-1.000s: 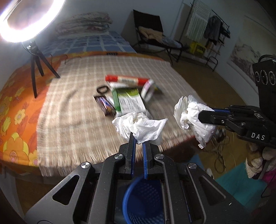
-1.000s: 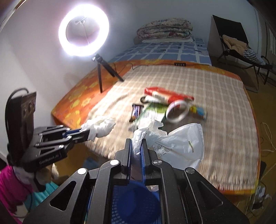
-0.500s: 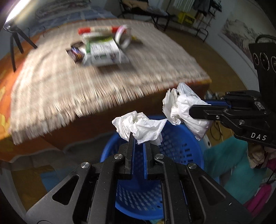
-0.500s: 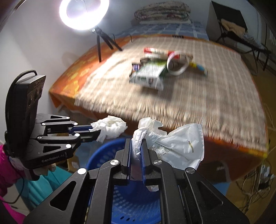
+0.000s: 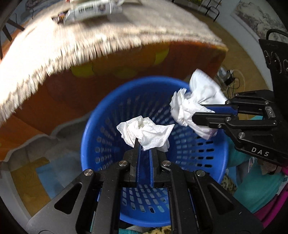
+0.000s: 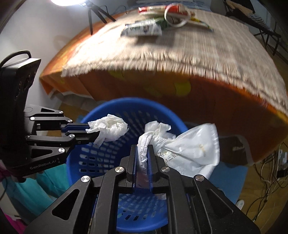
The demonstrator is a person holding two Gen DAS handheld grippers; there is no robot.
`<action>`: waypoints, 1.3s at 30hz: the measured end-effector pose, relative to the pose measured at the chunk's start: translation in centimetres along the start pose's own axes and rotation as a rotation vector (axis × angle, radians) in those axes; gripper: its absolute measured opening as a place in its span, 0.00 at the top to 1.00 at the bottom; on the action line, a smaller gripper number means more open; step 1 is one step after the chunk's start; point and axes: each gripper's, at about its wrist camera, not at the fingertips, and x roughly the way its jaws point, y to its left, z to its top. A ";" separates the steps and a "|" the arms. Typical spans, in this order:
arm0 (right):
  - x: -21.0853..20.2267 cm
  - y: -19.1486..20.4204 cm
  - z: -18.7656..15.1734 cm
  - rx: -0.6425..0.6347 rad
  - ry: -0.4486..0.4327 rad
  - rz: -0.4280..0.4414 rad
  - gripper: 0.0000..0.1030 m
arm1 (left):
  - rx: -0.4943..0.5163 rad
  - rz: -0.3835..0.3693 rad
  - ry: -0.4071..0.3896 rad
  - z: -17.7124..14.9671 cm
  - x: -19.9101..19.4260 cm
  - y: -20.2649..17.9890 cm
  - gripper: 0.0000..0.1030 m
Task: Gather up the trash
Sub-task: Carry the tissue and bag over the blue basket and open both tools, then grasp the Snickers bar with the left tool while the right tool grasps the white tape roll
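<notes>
My left gripper (image 5: 144, 146) is shut on a crumpled white tissue (image 5: 145, 131) and holds it over the open blue basket (image 5: 100, 144). It also shows in the right wrist view (image 6: 90, 133) with the tissue (image 6: 109, 129). My right gripper (image 6: 143, 149) is shut on a white plastic bag (image 6: 192, 153) bunched with tissue, above the basket (image 6: 93, 158). It shows in the left wrist view (image 5: 196, 115) with the bag (image 5: 196, 102) over the basket's right rim.
The bed with a checked blanket (image 6: 180, 46) and orange sheet rises just behind the basket. More trash (image 6: 144, 29) lies on it: a packet, a white ring, a red wrapper. Cables (image 6: 266, 180) lie on the floor at right. A ring-light tripod (image 6: 93, 12) stands at the back left.
Both grippers have tilted down and moved from over the bed to above the blue basket, still holding the tissue and the bag.
</notes>
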 end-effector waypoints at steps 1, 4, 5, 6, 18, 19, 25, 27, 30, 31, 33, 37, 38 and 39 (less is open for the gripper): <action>0.3 -0.1 -0.2 0.004 0.006 0.000 0.91 | -0.001 -0.002 0.026 -0.2 0.7 0.1 0.95; 1.5 -0.4 -0.7 0.014 0.035 0.002 0.91 | 0.002 0.004 0.071 -0.6 1.9 0.3 0.87; 1.9 -0.4 -0.7 0.014 0.044 0.001 0.91 | 0.003 0.010 0.079 -0.7 2.2 0.4 0.83; 2.2 -0.5 -0.8 0.015 0.055 0.000 0.91 | 0.003 0.013 0.082 -0.7 2.3 0.4 0.70; 2.6 -2.7 -1.0 0.092 0.079 0.022 0.58 | -0.025 0.026 0.042 -0.3 1.9 1.1 0.55; 2.5 -2.8 -1.0 0.095 0.076 0.020 0.58 | -0.024 0.027 0.034 -0.1 1.7 1.2 0.55; 1.3 -3.2 -0.3 0.093 0.045 0.003 0.58 | -0.046 0.033 -0.027 1.8 -0.4 1.3 0.55; 1.0 -3.4 0.4 0.088 0.030 -0.005 0.58 | -0.064 0.036 -0.061 2.7 -1.3 1.8 0.55; -0.3 -3.8 1.8 0.080 -0.004 -0.020 0.57 | -0.095 0.040 -0.114 4.0 -2.7 2.6 0.55; -0.7 -4.0 2.2 0.078 -0.015 -0.022 0.55 | -0.109 0.043 -0.136 4.7 -3.2 2.9 0.55; -2.0 -4.5 3.7 0.076 -0.054 -0.028 0.49 | -0.134 0.046 -0.173 6.0 -4.2 3.7 0.53; -4.3 -5.7 7.2 0.090 -0.134 -0.013 0.44 | -0.187 0.071 -0.259 8.7 -6.4 5.5 0.42; -4.7 -5.9 7.9 0.092 -0.148 -0.010 0.44 | -0.201 0.077 -0.275 9.4 -6.8 5.9 0.42; -5.3 -6.1 9.1 0.093 -0.170 -0.007 0.44 | -0.221 0.081 -0.292 10.1 -7.2 6.6 0.42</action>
